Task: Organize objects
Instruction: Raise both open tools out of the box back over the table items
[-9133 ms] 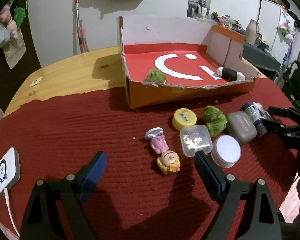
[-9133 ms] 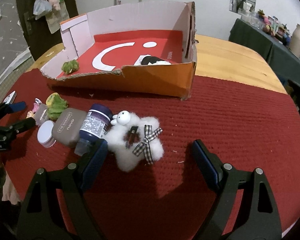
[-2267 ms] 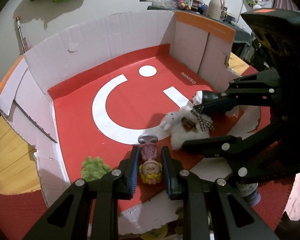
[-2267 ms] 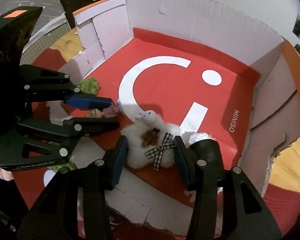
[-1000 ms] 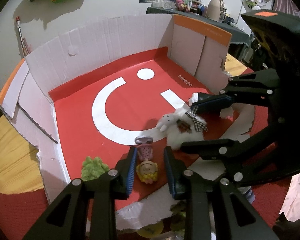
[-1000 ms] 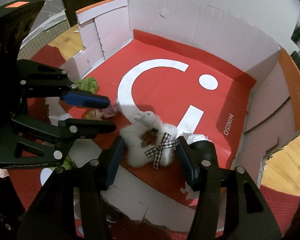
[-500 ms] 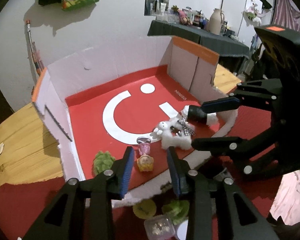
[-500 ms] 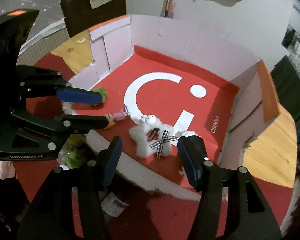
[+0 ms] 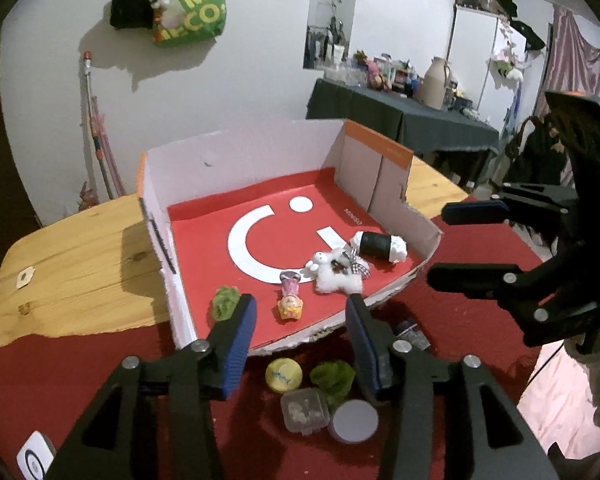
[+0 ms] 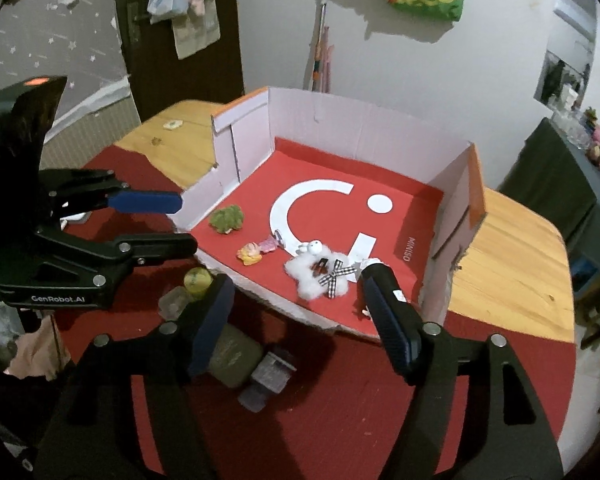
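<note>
A shallow red cardboard box sits on the table. In it lie a small doll, a white fluffy plush with a checked bow, a green fuzzy ball and a black-and-white roll. My left gripper is open and empty, raised above the box's torn front edge. My right gripper is open and empty, raised in front of the box, and also shows at the right of the left wrist view.
On the red cloth before the box lie a yellow cap, a second green ball, a clear small case, a white round lid, an olive case and a dark bottle. A white device is at far left.
Both grippers have opened, let go of the doll and the plush inside the box, and pulled back and up away from it.
</note>
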Available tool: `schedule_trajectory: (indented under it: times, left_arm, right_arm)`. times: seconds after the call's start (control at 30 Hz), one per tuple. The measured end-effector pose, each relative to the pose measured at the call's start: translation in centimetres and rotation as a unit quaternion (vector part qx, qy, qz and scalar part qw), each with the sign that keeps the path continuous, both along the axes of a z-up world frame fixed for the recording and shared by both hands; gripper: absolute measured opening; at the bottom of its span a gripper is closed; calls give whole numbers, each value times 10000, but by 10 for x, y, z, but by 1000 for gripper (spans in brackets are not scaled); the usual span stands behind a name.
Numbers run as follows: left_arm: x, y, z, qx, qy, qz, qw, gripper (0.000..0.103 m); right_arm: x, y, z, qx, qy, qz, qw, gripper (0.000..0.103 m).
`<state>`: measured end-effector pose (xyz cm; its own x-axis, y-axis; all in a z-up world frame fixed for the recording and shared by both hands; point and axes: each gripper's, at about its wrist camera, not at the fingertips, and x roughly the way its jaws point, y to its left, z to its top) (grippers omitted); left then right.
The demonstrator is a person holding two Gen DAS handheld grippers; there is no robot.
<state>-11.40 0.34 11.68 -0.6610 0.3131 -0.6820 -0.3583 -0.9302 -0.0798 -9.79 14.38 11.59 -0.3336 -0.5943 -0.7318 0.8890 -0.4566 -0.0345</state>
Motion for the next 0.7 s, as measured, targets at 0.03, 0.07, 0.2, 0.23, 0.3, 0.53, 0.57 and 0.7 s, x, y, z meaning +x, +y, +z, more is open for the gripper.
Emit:
schedule_trajectory:
  times: [0.03,0.07,0.2,0.23,0.3,0.53,0.57,0.7]
  left_arm:
    - [5,-1,2,3,66,39,10000,53]
    - [8,-2,4,2,118,72,9999,54]
    - [23,-7,9,55,302,207,9993,61]
    - [26,-8,10,46,340,249,9991,61]
    - [32,-9,10,-9,455,349,9984,62]
    - [48,-12,6,38,629,581,9963,74]
    - [51,-12,5,38,652,609,9960,77]
    - [58,-13,-2,84,735,777,9942,83]
  right_arm:
    - [2,2,2,-43,-12,-9,10000,69]
    - [5,6,4,-106,-32,-33,9999,69]
    - [17,16,10,-268,65,-121,9995,76]
    - [21,19,11,-295,125,-161,9994,76]
    - [29,23,12,-311,248,-233,9989,77]
    - [44,38,2,-474,351,-511,9970,82]
    - [45,41,-1,-521,320,-558,9966,82]
    - [48,49,-13,-658,255,-710,9950,83]
